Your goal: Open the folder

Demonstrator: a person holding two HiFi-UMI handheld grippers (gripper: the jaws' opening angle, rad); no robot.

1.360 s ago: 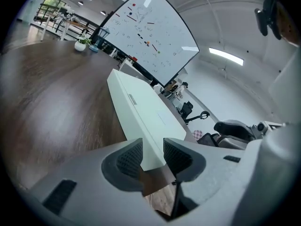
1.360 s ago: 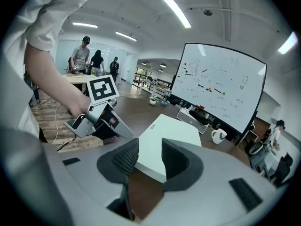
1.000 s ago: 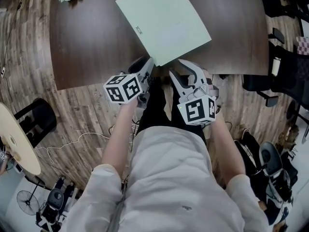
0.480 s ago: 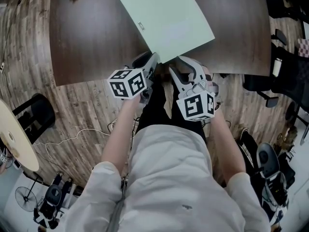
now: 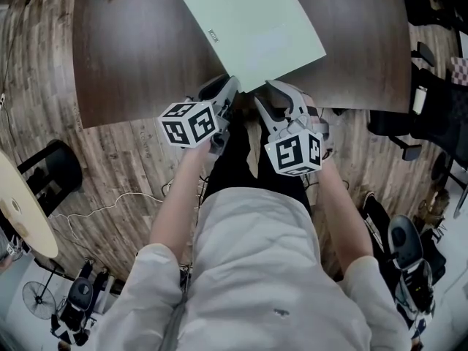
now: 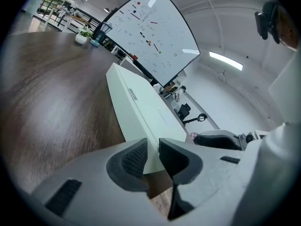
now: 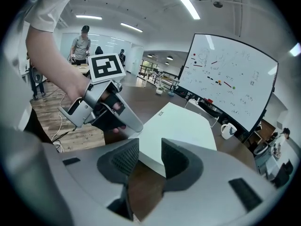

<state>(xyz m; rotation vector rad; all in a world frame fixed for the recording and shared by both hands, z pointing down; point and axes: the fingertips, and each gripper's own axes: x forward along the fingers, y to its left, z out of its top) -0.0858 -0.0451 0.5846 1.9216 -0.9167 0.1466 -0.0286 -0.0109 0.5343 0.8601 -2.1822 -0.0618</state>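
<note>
Two tools, the left tongs [image 6: 153, 150] and right tongs [image 7: 150, 154], sit at the near corner of a pale green folder [image 5: 252, 31] lying closed on the dark table [image 5: 131, 50]; we cannot read its small edge label [image 5: 213, 35]. Both angle downward. The left tongs, jaws just narrowing, frame the corner without pressing it; the right tongs stand wide, gripping nothing.
</note>
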